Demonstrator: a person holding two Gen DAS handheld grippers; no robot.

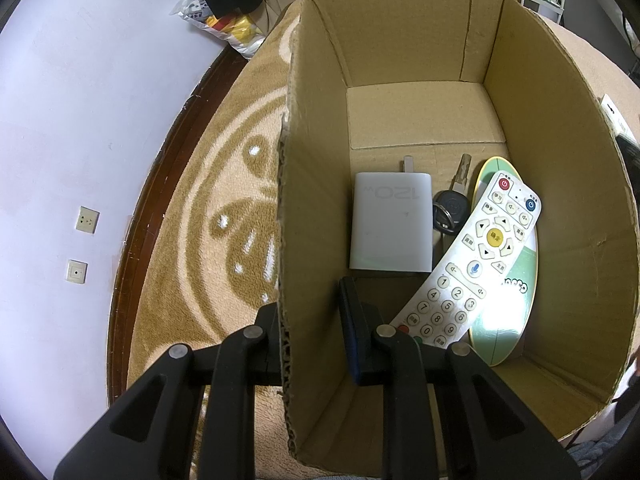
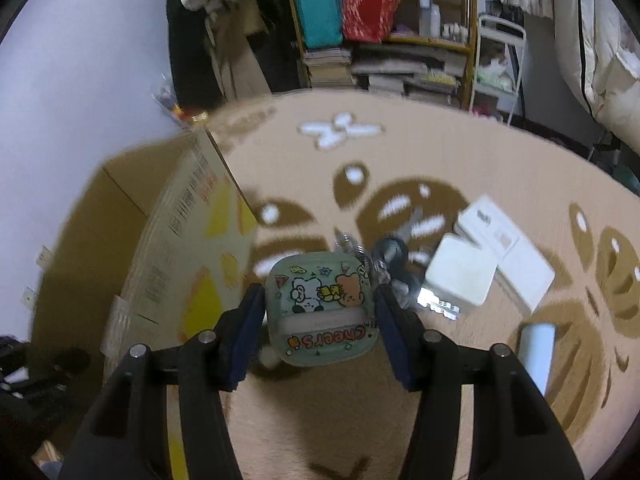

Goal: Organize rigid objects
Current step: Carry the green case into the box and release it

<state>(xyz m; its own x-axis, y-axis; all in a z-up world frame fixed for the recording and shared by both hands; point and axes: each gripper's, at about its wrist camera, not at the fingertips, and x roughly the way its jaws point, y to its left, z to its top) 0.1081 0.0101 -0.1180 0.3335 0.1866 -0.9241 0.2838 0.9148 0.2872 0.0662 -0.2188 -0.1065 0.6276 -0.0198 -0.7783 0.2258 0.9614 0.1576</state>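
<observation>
The small pale-green cartoon-printed plastic case (image 2: 322, 306) is gripped by the right gripper (image 2: 318, 312) above the tan patterned carpet (image 2: 480, 168), its dangling keyring (image 2: 362, 258) easily snagged. The brown cardboard box's (image 1: 560, 184) left wall is clamped by the left gripper (image 1: 316, 332) (thin edge, so the box could be tipped).

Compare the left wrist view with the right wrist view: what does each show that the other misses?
Left wrist only: the box's inside, holding a white charger, a car key, a remote and a green oval card; the left gripper clamps the box wall.
Right wrist only: the right gripper holding a cartoon-printed case above the rug, and white boxes on the rug.
Both: the cardboard box and the patterned rug.
</observation>
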